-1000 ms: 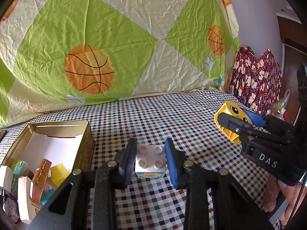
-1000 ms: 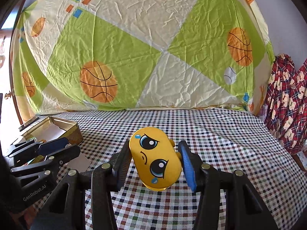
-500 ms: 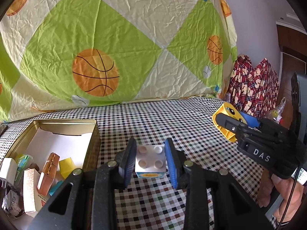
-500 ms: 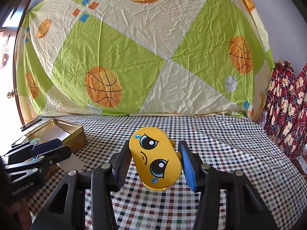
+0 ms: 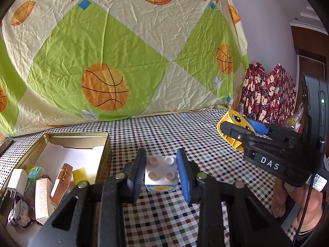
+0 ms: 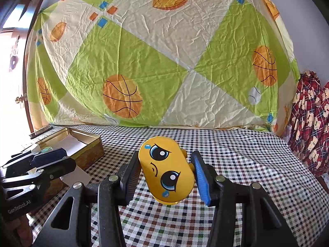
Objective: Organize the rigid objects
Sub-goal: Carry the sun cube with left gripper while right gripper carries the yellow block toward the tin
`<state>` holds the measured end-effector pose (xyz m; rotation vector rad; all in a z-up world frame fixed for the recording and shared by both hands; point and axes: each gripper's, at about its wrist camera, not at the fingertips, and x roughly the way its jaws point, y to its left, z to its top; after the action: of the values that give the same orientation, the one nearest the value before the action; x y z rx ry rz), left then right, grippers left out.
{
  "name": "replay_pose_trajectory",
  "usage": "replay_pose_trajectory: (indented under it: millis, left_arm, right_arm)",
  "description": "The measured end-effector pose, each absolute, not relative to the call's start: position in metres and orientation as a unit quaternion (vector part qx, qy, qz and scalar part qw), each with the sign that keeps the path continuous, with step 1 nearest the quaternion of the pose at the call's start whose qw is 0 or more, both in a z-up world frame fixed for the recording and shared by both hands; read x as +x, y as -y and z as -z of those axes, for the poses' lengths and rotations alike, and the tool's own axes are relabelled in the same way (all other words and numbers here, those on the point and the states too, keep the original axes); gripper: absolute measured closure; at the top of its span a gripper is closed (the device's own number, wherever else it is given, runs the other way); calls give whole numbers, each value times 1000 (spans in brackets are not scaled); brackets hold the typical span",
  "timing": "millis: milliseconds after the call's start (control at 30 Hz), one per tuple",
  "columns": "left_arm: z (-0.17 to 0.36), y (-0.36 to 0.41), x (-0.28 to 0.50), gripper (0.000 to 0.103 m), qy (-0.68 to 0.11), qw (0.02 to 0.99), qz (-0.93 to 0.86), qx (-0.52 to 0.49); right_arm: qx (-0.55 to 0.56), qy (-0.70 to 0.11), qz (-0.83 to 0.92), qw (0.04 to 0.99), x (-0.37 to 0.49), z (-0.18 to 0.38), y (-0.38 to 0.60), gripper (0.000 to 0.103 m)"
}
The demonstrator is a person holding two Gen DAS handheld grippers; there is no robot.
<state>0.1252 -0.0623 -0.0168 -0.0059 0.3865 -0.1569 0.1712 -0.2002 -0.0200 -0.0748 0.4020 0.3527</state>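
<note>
Left gripper (image 5: 161,173) clamped on a small white studded block (image 5: 160,171), pads pressed against its two sides, four round studs facing up and a yellow-and-blue sticker on the near face. Held clear above the checked tablecloth (image 5: 164,135), just right of an open gold tin (image 5: 102,154). Inside the tin: a white paper lining, a white plug, a small yellow block, copper-coloured boxes and a crumpled wrapper crowded at the near end. Right gripper (image 6: 167,173) closed on a yellow oval toy (image 6: 166,170) with a cartoon frowning face, big blue eyes and teardrops, tilted between the pads and lifted off the cloth. Same toy visible from the left wrist at the right, gripped at its edge, with a hand (image 5: 304,205) under the handle. Behind the table, a wrinkled sheet (image 6: 164,61) in green and cream squares with basketball prints; at far right, red plaid fabric (image 6: 308,119) with bear figures.
</note>
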Motion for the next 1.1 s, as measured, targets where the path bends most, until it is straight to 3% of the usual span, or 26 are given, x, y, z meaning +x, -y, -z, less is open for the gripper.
replay_pose_trajectory:
  millis: [1100]
  left_arm:
    - [11,56,92,73,-164,983,79,-7]
  right_arm:
    - [-42,-185,-201,961,148,16,187,51]
